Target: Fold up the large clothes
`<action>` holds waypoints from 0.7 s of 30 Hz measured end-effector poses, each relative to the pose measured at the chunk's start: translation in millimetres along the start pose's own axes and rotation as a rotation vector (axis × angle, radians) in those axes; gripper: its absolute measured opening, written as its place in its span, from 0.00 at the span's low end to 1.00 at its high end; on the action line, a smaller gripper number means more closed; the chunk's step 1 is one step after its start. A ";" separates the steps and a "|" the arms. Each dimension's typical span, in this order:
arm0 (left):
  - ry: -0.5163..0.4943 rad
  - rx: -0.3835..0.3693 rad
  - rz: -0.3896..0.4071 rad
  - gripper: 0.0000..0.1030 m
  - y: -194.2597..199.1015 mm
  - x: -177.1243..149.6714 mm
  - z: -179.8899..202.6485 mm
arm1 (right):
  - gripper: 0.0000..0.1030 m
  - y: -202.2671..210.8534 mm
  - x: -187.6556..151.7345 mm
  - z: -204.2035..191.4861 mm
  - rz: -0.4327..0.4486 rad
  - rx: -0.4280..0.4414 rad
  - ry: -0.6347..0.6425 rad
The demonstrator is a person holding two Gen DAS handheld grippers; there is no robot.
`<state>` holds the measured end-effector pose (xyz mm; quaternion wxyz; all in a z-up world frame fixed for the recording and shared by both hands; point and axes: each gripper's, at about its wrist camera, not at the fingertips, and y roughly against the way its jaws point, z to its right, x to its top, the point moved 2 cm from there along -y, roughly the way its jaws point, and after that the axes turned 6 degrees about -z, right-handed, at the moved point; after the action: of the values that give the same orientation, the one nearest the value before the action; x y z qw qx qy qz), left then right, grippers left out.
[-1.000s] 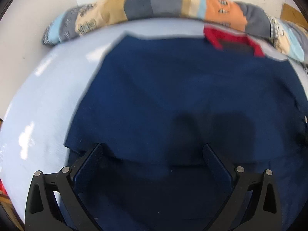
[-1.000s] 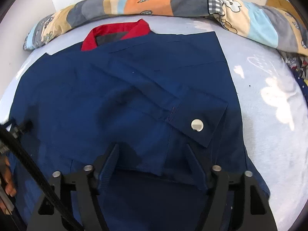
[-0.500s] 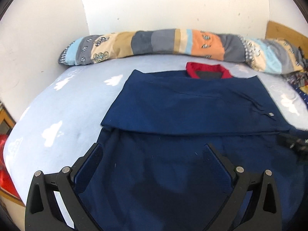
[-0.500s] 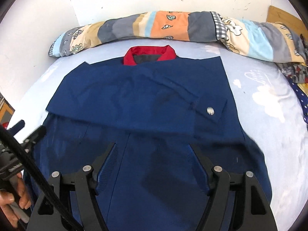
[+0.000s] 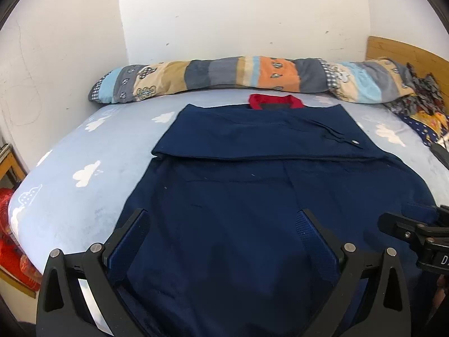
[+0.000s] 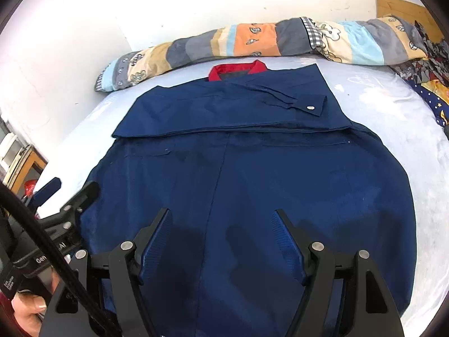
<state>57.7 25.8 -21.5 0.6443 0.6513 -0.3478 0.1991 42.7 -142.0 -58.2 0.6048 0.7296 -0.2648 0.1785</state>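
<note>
A large navy garment (image 5: 238, 196) with a red collar (image 5: 276, 101) lies flat on the bed; it also shows in the right wrist view (image 6: 252, 168). Its sleeves are folded across the upper part, and a cuff with a silver snap (image 6: 310, 107) lies on top. My left gripper (image 5: 223, 219) is open and empty above the garment's near part. My right gripper (image 6: 223, 219) is open and empty above the near hem. The right gripper's tip shows at the right edge of the left wrist view (image 5: 415, 230). The left gripper shows at the left of the right wrist view (image 6: 70, 205).
The bed has a light blue sheet with white clouds (image 5: 84, 174). A long patchwork bolster (image 5: 252, 75) lies along the wall behind the collar. Crumpled patterned cloth (image 5: 421, 104) sits at the far right. A wooden headboard (image 5: 407, 53) and red items (image 5: 8, 224) flank the bed.
Both grippers have pulled back and up from the garment, away from the folded sleeves toward the near hem. The fold stays in place and more of the bed and wall shows.
</note>
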 end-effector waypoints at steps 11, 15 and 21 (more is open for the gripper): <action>-0.012 0.009 0.028 1.00 9.7 -13.4 2.5 | 0.75 2.5 -20.1 -5.3 0.004 -0.009 0.008; -0.010 0.011 0.026 1.00 8.8 -13.8 0.7 | 0.75 2.3 -19.1 -5.7 0.009 0.000 0.005; 0.006 -0.005 0.009 1.00 4.8 -12.1 -1.8 | 0.75 1.3 -19.4 -7.3 0.008 0.013 0.007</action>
<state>46.4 30.3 -26.5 0.6460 0.6475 -0.3495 0.2031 27.0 -131.7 -67.0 0.6004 0.7317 -0.2643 0.1850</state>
